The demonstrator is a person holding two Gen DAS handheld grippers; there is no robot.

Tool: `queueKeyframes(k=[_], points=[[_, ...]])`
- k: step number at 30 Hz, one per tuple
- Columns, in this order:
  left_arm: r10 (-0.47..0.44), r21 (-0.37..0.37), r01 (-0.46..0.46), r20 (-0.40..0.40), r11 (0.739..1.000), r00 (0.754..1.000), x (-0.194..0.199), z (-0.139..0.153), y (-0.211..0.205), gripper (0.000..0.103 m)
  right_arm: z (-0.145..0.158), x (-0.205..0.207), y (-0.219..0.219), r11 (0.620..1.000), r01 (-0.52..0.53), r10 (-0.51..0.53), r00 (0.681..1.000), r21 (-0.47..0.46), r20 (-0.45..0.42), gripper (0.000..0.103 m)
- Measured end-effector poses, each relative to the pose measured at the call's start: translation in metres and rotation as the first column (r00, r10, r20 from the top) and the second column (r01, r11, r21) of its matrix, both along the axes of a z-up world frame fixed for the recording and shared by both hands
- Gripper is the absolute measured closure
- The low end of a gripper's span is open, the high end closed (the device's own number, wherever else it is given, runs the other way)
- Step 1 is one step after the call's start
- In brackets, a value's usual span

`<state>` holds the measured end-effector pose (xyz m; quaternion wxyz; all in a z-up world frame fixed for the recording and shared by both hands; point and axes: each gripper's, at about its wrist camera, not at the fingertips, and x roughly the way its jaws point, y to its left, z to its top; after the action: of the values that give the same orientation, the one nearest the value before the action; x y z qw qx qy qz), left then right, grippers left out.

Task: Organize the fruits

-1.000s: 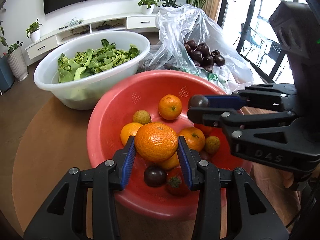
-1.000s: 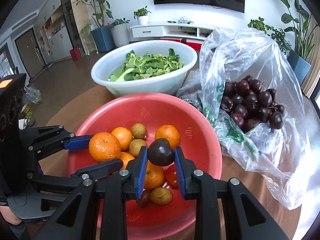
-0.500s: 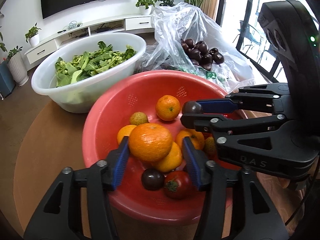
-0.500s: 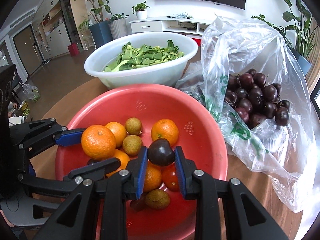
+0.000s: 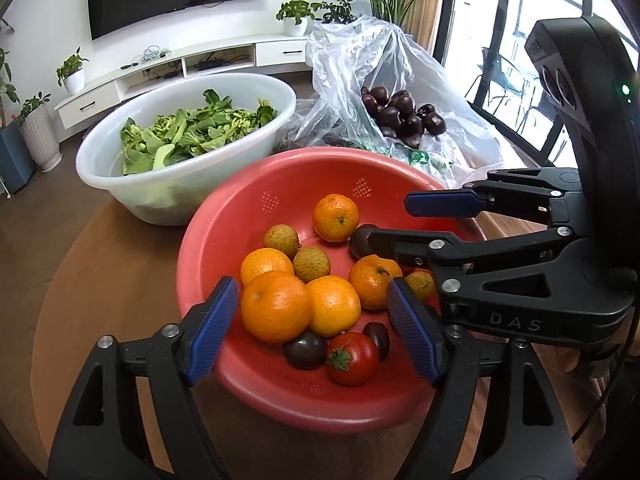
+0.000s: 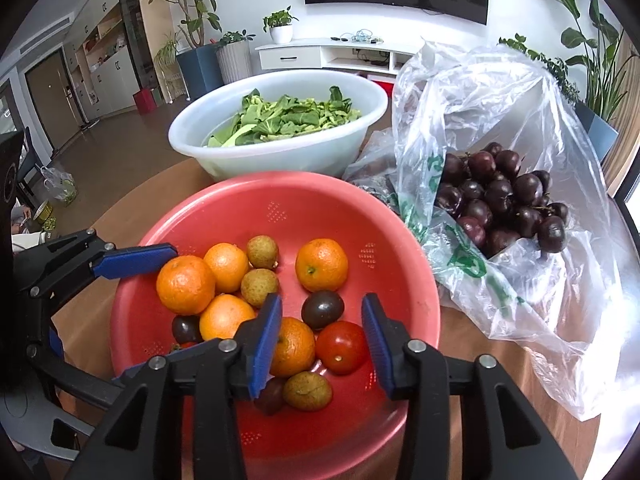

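Observation:
A red colander bowl (image 5: 224, 216) (image 6: 240, 208) holds several oranges, small brown-green fruits, dark plums and a red tomato (image 5: 353, 358) (image 6: 341, 347). My left gripper (image 5: 312, 322) is open over the bowl's near side; a large orange (image 5: 276, 306) (image 6: 185, 285) lies in the bowl beside its left finger. My right gripper (image 6: 322, 338) is open above the bowl; a dark plum (image 6: 322, 309) (image 5: 360, 240) lies in the bowl between its fingers.
A white basin (image 5: 120, 168) (image 6: 280, 160) of green leaves stands behind the bowl. A clear plastic bag (image 5: 460, 128) (image 6: 520, 128) with several dark plums (image 6: 500, 200) lies to the right. All rest on a round wooden table (image 5: 100, 280).
My left gripper opened and let the large orange drop into the bowl. My right gripper opened and let the dark plum drop into the bowl.

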<state>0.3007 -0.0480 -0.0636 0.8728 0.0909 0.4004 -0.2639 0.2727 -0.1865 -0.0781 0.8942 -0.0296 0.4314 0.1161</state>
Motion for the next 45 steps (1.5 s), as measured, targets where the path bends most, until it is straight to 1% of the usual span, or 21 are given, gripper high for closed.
queueKeyframes(k=[2, 5, 8, 9, 10, 13, 15, 20, 22, 24, 25, 26, 27, 28, 29, 30, 34, 36, 42, 45], points=[[0.002, 0.001, -0.002, 0.012, 1.000, 1.000, -0.006, 0.005, 0.002, 0.028, 0.004, -0.006, -0.001, 1.000, 0.002, -0.002, 1.000, 0.003, 0.008, 0.056], [0.014, 0.000, -0.014, 0.037, 1.000, 0.999, -0.017, 0.015, 0.005, 0.023, 0.012, -0.017, -0.004, 1.000, 0.017, -0.018, 1.000, 0.022, 0.021, 0.050], [0.034, -0.023, -0.032, 0.075, 0.999, 0.997, -0.033, 0.029, 0.010, 0.016, 0.023, -0.031, -0.009, 0.998, 0.039, -0.041, 0.998, 0.045, 0.040, 0.041], [0.043, -0.035, -0.040, 0.086, 0.999, 0.995, -0.039, 0.033, 0.013, 0.011, 0.026, -0.035, -0.010, 0.998, 0.045, -0.047, 0.998, 0.049, 0.046, 0.037], [0.064, -0.045, -0.059, 0.107, 0.997, 0.992, -0.047, 0.039, 0.016, 0.002, 0.029, -0.041, -0.011, 0.997, 0.052, -0.055, 0.997, 0.052, 0.054, 0.036], [0.121, -0.077, -0.109, 0.179, 0.991, 0.976, -0.074, 0.056, 0.028, 0.000, 0.039, -0.061, -0.014, 0.996, 0.069, -0.074, 0.994, 0.065, 0.083, 0.028], [0.158, -0.098, -0.140, 0.224, 0.985, 0.962, -0.093, 0.067, 0.035, 0.000, 0.044, -0.077, -0.014, 0.994, 0.082, -0.090, 0.990, 0.074, 0.110, 0.022], [0.227, -0.108, -0.203, 0.302, 0.973, 0.926, -0.142, 0.094, 0.047, 0.000, 0.056, -0.116, -0.014, 0.989, 0.102, -0.119, 0.979, 0.105, 0.164, 0.015], [0.244, -0.094, -0.225, 0.322, 0.970, 0.915, -0.160, 0.103, 0.047, 0.000, 0.063, -0.130, -0.015, 0.987, 0.113, -0.133, 0.973, 0.113, 0.191, 0.013], [0.264, -0.062, -0.260, 0.369, 0.964, 0.891, -0.181, 0.112, 0.045, 0.000, 0.072, -0.146, -0.016, 0.984, 0.121, -0.149, 0.962, 0.131, 0.229, 0.010], [0.294, -0.051, -0.299, 0.400, 0.953, 0.868, -0.195, 0.117, 0.044, 0.000, 0.076, -0.153, -0.016, 0.982, 0.127, -0.159, 0.956, 0.142, 0.247, 0.008], [0.322, -0.049, -0.333, 0.415, 0.942, 0.851, -0.204, 0.121, 0.046, 0.000, 0.083, -0.163, -0.016, 0.978, 0.134, -0.174, 0.946, 0.158, 0.275, 0.003], [0.363, -0.048, -0.378, 0.420, 0.924, 0.832, -0.214, 0.125, 0.047, 0.000, 0.088, -0.171, -0.017, 0.976, 0.136, -0.182, 0.938, 0.170, 0.296, 0.000], [0.406, -0.050, -0.425, 0.414, 0.904, 0.815, -0.222, 0.128, 0.049, 0.000, 0.092, -0.176, -0.017, 0.974, 0.137, -0.189, 0.930, 0.180, 0.314, 0.000], [0.438, -0.057, -0.456, 0.407, 0.888, 0.802, -0.229, 0.132, 0.050, 0.000, 0.097, -0.184, -0.018, 0.971, 0.141, -0.200, 0.920, 0.191, 0.337, 0.000], [0.451, -0.060, -0.469, 0.402, 0.881, 0.797, -0.236, 0.136, 0.051, 0.000, 0.102, -0.193, -0.018, 0.969, 0.147, -0.211, 0.909, 0.199, 0.359, 0.000], [0.470, -0.039, -0.497, 0.393, 0.867, 0.790, -0.256, 0.146, 0.051, 0.000, 0.115, -0.215, -0.015, 0.971, 0.151, -0.214, 0.898, 0.188, 0.385, 0.000], [0.480, -0.033, -0.506, 0.375, 0.862, 0.793, -0.265, 0.148, 0.051, 0.000, 0.119, -0.223, -0.017, 0.969, 0.161, -0.224, 0.894, 0.188, 0.388, 0.000], [0.503, -0.043, -0.517, 0.312, 0.855, 0.806, -0.286, 0.146, 0.052, 0.000, 0.121, -0.241, -0.026, 0.955, 0.237, -0.283, 0.906, 0.177, 0.314, 0.000], [0.510, -0.050, -0.518, 0.276, 0.854, 0.815, -0.290, 0.139, 0.053, 0.000, 0.120, -0.251, -0.030, 0.946, 0.281, -0.318, 0.903, 0.164, 0.288, 0.000]])
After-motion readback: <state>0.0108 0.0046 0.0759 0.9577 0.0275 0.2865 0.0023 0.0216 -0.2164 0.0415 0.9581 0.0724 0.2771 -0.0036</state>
